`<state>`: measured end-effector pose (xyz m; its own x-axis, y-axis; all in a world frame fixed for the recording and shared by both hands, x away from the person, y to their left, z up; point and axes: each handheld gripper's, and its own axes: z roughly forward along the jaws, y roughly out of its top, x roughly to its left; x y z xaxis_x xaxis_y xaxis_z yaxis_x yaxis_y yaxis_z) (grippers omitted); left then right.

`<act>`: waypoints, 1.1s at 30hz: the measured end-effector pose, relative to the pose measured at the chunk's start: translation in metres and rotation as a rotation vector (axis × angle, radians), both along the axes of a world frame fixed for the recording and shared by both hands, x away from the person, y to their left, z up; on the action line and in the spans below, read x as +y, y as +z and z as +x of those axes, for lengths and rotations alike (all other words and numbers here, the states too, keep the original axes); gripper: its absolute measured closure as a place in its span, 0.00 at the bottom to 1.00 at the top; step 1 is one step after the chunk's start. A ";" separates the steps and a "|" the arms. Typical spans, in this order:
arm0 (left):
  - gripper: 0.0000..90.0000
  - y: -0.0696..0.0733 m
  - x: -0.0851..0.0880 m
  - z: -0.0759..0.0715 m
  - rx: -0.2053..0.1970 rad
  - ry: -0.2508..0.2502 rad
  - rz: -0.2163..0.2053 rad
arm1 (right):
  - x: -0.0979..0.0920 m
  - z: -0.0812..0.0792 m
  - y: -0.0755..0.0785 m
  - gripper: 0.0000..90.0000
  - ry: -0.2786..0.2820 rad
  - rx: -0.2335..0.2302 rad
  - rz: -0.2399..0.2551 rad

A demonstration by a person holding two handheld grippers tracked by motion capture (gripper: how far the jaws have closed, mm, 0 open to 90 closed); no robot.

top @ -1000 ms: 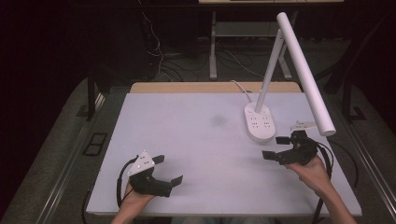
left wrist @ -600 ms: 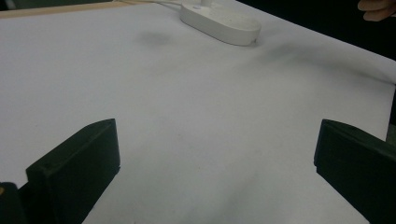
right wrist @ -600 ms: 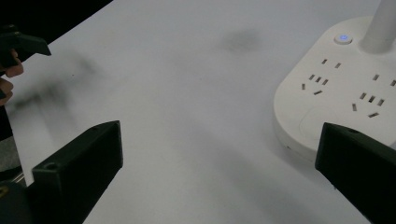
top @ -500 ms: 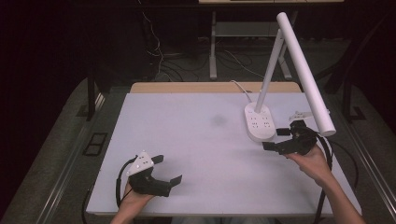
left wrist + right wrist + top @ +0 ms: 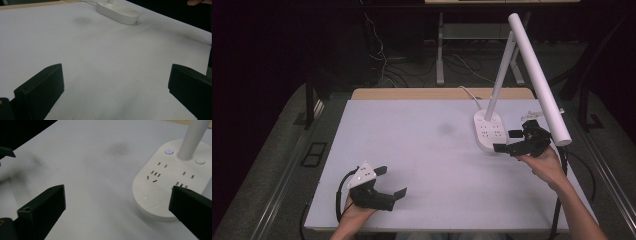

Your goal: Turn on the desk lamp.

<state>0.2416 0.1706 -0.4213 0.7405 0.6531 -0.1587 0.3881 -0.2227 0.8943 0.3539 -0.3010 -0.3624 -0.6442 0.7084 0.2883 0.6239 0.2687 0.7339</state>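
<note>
The desk lamp base (image 5: 488, 129), a white oval with socket slots and small buttons on its top, stood on the table (image 5: 412, 150) at about two o'clock from the table's middle, close to the far right edge. In the right gripper view a small blue light glowed on the button (image 5: 169, 151) beside the foot of the lamp stem (image 5: 193, 137). From the base the stem rose toward twelve o'clock, and the long white lamp head (image 5: 537, 75) slanted down from its top toward four o'clock, ending above the right hand.

The right gripper (image 5: 511, 141) hovered just beside the base at its four o'clock, jaws spread wide and holding nothing; one jaw tip looked to lie over the near rim of the base, though contact could not be told. The left gripper (image 5: 387, 187) rested near the table's seven o'clock corner, well apart from the lamp, its jaws likewise spread and empty.

By my judgement the work stood at its start: the approach to the base was nearly made, but no grasp or press was shown, and whatever was to be done with the lamp remained ahead.
</note>
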 end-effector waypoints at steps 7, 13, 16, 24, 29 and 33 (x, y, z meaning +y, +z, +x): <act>0.00 0.000 0.000 0.000 0.000 0.000 0.000 | -0.002 0.010 0.004 0.00 -0.010 0.002 -0.002; 0.00 0.000 0.000 0.000 0.000 0.002 0.001 | -0.003 0.020 0.003 0.00 -0.022 0.002 -0.001; 0.00 0.000 0.000 0.000 0.000 0.002 0.001 | -0.004 0.024 0.002 0.00 -0.028 0.004 -0.002; 0.00 0.000 0.000 0.000 -0.001 -0.001 0.005 | -0.008 0.040 -0.009 0.00 -0.065 0.019 0.014; 0.00 0.000 0.001 0.000 0.001 0.002 0.003 | -0.009 0.046 -0.012 0.00 -0.076 0.034 0.031; 0.00 0.000 0.001 0.000 0.000 0.002 0.004 | -0.010 0.050 -0.011 0.00 -0.079 0.025 0.035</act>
<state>0.2420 0.1720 -0.4213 0.7390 0.6554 -0.1561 0.3886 -0.2253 0.8935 0.4040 -0.3107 -0.3735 -0.5795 0.7456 0.3290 0.6600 0.1925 0.7262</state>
